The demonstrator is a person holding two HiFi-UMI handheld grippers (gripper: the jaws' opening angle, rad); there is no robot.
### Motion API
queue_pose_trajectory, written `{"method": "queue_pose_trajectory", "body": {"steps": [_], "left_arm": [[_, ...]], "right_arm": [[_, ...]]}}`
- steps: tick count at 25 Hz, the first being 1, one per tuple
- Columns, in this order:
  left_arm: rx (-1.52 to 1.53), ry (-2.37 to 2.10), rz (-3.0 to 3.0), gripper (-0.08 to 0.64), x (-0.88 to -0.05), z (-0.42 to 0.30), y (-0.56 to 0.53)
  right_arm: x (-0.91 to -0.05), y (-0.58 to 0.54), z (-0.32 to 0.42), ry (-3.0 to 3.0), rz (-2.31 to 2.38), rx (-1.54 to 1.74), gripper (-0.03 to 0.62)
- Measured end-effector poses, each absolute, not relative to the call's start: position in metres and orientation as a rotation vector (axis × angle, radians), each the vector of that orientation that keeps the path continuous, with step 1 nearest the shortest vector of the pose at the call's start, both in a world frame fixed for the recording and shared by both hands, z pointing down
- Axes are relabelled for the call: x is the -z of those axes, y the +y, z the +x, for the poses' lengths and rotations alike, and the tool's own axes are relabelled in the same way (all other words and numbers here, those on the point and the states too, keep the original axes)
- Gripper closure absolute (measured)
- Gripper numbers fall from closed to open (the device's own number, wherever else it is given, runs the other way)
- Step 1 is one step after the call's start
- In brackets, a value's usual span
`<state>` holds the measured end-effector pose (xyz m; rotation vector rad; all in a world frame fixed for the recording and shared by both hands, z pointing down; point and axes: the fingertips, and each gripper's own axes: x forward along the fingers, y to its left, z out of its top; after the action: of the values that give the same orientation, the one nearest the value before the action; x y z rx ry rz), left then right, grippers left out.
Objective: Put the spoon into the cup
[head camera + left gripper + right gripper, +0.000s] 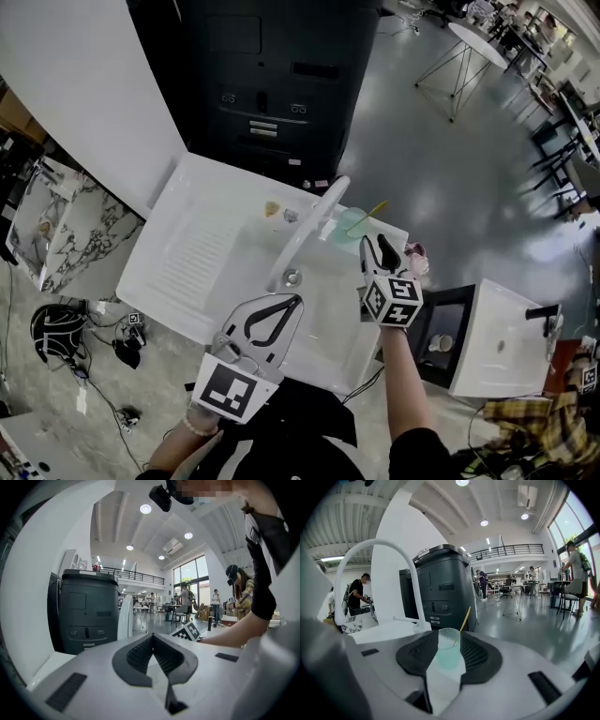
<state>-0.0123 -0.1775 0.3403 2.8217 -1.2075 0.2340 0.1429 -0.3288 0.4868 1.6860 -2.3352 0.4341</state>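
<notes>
Left gripper (296, 301) over the sink's (167, 274) near edge, jaws tip to tip, holding nothing. Right gripper (379, 246) has jaws spread wide, pads off the cup (449, 649) standing between them. Cup sits at the sink's far right rim, spoon (464, 619) already inside, leaning right. Faucet (310, 228) just left of it. Beyond: dark cabinet (272, 84), open floor (450, 187) to the right.

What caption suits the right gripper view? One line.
Right gripper open, facing the cup with the spoon leaning inside.
</notes>
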Motion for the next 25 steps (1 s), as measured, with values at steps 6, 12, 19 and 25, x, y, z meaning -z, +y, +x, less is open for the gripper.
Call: {"method": "queue_pose_trajectory", "body": {"steps": [6, 12, 19, 25], "left_arm": [[-0.227, -1.184, 2.813, 0.563, -0.34, -0.013, -0.178], [-0.228, -1.149, 2.825, 0.563, -0.339, -0.011, -0.176], [-0.23, -1.074, 2.86, 0.563, -0.335, -0.007, -0.174], [-0.219, -1.024, 2.895, 0.563, -0.329, -0.002, -0.169]], "right_arm": [[-0.464, -0.306, 0.142, -2.342, 1.73, -0.369, 0.518], [-0.443, -0.278, 0.142, -2.359, 1.804, -0.366, 0.591], [-0.41, -0.242, 0.131, -2.381, 1.846, -0.292, 0.591], [-0.386, -0.211, 0.127, -2.361, 1.893, -0.208, 0.591]]}}
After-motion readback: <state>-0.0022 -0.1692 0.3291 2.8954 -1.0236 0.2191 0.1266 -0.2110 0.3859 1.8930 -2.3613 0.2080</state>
